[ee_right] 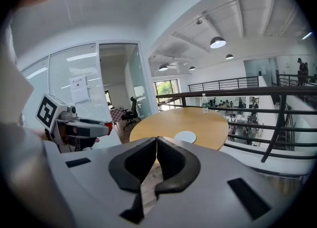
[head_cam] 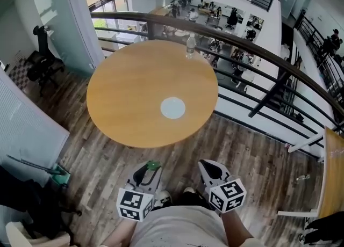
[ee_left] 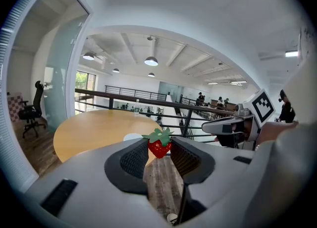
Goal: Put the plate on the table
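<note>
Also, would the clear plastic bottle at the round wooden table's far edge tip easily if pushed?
Probably: the clear plastic bottle stands upright, tall and narrow, so a push near its cap would likely topple it. It stands near the round wooden table's far edge, so it might then roll off.

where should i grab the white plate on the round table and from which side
Probably its near rim, coming in low from the table's near edge. The plate lies flat and thin on the table, so only the rim offers a pinch, one jaw over and one under. The right gripper is empty but shut; the left gripper holds a strawberry.
</note>
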Motion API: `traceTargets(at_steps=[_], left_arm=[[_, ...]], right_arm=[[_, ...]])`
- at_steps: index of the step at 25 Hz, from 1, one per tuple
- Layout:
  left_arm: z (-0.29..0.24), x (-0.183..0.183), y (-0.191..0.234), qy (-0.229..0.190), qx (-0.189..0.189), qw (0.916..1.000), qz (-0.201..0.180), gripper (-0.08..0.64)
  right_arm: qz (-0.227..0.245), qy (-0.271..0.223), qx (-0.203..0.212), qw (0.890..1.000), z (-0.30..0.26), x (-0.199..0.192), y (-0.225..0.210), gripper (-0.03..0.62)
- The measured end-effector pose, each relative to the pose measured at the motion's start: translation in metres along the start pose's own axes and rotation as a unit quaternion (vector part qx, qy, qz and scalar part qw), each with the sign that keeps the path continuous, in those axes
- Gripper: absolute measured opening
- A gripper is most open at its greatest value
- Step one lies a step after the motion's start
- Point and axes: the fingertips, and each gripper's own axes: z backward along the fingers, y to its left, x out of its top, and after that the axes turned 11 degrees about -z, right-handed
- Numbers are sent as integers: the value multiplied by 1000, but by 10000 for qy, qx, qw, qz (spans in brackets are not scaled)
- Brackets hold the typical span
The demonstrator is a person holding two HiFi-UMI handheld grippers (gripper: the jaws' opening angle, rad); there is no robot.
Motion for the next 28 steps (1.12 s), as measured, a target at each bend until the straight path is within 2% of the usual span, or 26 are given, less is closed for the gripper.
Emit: traceTargets(at_steps=[8,14,22,28], left_arm=[[-6,-14,-2,43,-174,9998,19,153],[-26,-8,5,98,-178,9998,-7,153],[-76,13,28,192,-71,9998,43,153],[-134,37,49,232,58,9997,58,153]], right_arm=[[-98,-31,-190,9998,2,-9,-6,26],[-194,-14,-135,9997,-13,-4,-20,26],[-183,78,29,9998,-55,28,-58,26],[-116,144,167,9997,-94,66,-105,26]])
